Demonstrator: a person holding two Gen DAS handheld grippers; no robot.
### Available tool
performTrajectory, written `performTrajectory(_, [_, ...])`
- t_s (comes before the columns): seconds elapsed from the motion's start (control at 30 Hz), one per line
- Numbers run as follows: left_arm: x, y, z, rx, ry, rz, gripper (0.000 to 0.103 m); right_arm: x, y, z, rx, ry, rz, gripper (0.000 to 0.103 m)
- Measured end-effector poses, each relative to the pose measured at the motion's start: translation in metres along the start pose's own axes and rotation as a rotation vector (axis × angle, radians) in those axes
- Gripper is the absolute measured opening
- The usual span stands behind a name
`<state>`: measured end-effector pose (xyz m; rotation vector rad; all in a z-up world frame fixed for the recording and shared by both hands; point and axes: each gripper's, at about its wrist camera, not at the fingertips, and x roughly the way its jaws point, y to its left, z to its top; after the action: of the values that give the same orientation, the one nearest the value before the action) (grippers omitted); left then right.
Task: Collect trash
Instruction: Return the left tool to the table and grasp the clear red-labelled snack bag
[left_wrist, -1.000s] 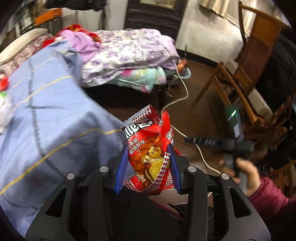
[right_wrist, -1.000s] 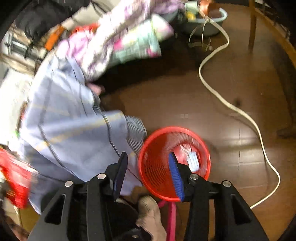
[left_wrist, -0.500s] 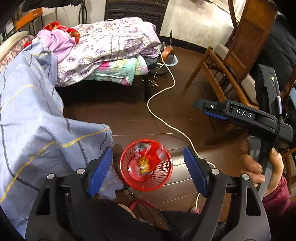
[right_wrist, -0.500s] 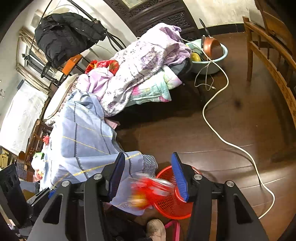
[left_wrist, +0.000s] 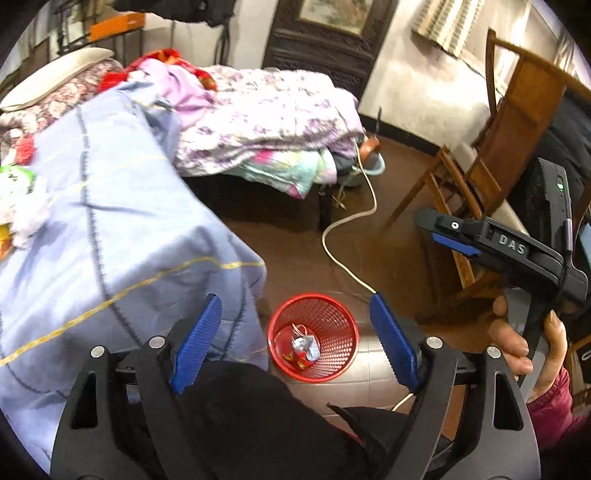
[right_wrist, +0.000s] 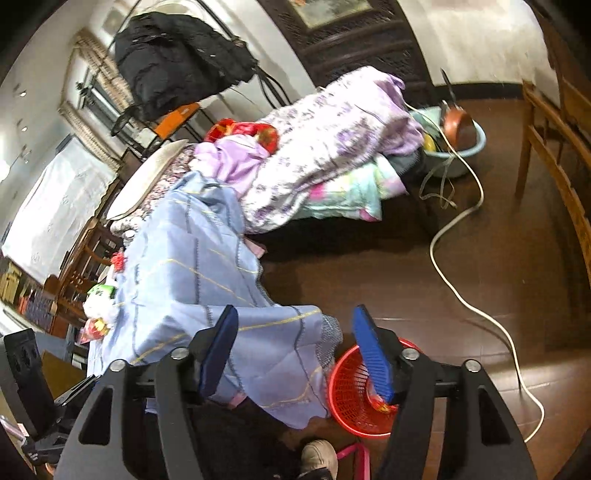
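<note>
1. Where the pale blue quilted blanket with yellow lines (left_wrist: 110, 229) drapes over the bed, its far left end is blurred in the left wrist view; white and green scraps (left_wrist: 16, 195) lie there, too smeared to identify.
2. Between the blue ribbed fingers (left_wrist: 195, 343) of the left gripper (left_wrist: 295, 343), which have just been opening and stand spread with nothing between them, the round red mesh plastic basket (left_wrist: 314, 338) sits on the brown floor beside the blanket's hanging edge. Inside lies the crumpled red snack wrapper (left_wrist: 301, 347), showing silver lining.
3. At the right, a hand (left_wrist: 524, 350) grips the right gripper's black handle, cut off by the frame.
4. From the right wrist view, the right gripper (right_wrist: 295, 350) has also just been opening and is spread and empty. Its right finger (right_wrist: 371, 358) hides most of the basket (right_wrist: 347, 398), so only a red-and-yellow scrap of wrapper (right_wrist: 380, 406) peeks out.
5. Only this view shows the black jacket (right_wrist: 177, 59) hanging above the bed and the shoe tip (right_wrist: 317, 454).
</note>
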<state>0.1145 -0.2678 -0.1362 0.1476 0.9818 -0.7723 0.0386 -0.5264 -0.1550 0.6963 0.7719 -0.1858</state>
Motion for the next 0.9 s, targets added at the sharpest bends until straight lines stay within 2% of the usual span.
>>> performTrajectory(0.27, [-0.05, 0.044, -0.019, -0.1, -0.099, 0.031, 0.085, -0.013, 0.064, -0.012, -0.112, -0.009, 0.026, 0.081])
performTrajectory(0.43, [-0.072, 0.091, -0.04, -0.191, -0.138, 0.086, 0.085, -0.006, 0.107, -0.03, -0.182, 0.026, 0.063, 0.084])
performTrajectory(0.53, [-0.082, 0.129, -0.051, -0.253, -0.149, 0.147, 0.085, 0.004, 0.135, -0.044, -0.229, 0.053, 0.088, 0.084])
performTrajectory(0.67, [-0.103, 0.192, -0.061, -0.343, -0.175, 0.266, 0.085, 0.02, 0.167, -0.061, -0.28, 0.08, 0.108, 0.084])
performTrajectory(0.9, [-0.14, 0.294, -0.047, -0.51, -0.24, 0.357, 0.086, 0.047, 0.2, -0.082, -0.34, 0.146, 0.102, 0.085])
